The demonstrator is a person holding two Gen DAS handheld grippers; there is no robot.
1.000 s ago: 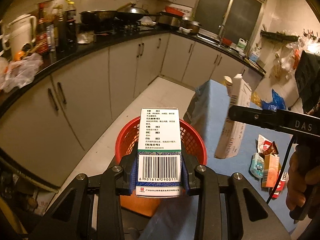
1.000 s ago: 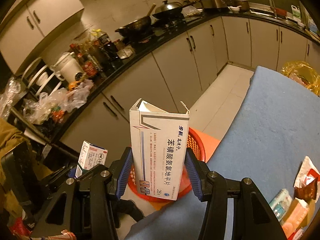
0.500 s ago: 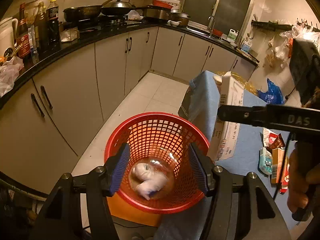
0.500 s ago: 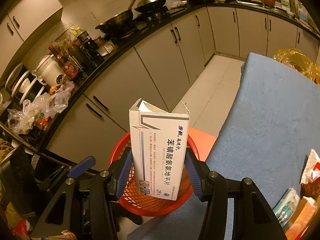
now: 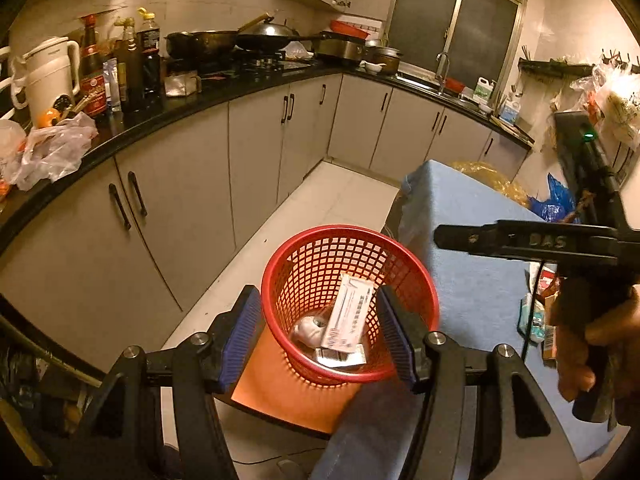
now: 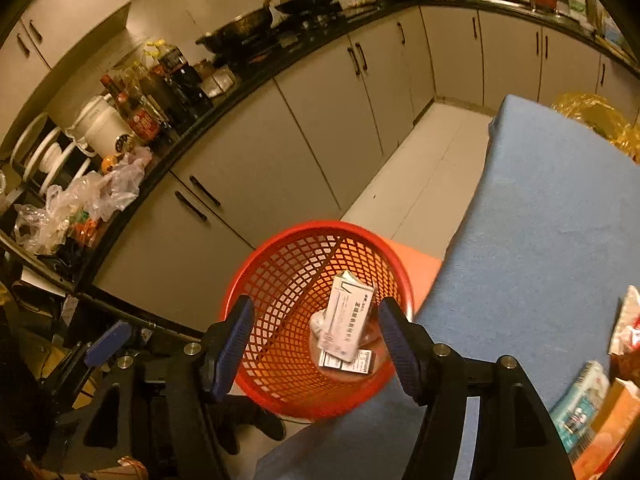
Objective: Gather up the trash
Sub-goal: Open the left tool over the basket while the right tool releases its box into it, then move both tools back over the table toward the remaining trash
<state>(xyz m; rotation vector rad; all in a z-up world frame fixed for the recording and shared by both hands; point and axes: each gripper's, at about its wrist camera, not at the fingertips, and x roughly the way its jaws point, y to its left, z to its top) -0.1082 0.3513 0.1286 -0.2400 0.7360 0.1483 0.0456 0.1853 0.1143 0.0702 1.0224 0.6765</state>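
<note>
A dim kitchen curves ahead of both grippers: pale cabinets [image 5: 188,208] under a black countertop [image 5: 120,132] crowded with bottles, a white kettle [image 5: 48,76], woks on the stove and crumpled plastic bags. A tiled floor runs forward, and to the right lies a table under a blue cloth [image 6: 540,248], with snack wrappers [image 6: 588,404] at its near right edge.

On the right gripper's body, seen from the left wrist view, raised letters read "DAS" [image 5: 546,241]. The carton carries Chinese print too blurred to read; the flat box below it shows a barcode.

Just ahead of and below both grippers stands a red mesh basket [image 5: 304,264] on an orange surface. Inside it a tall white medicine carton [image 6: 347,322] stands tilted, over a smaller box [image 6: 352,360] and a whitish wad at the bottom.

The left gripper [image 5: 320,334] is spread wide and holds nothing, its blue pads either side of the basket. The right gripper [image 6: 316,344] is likewise spread wide and empty above the basket.
</note>
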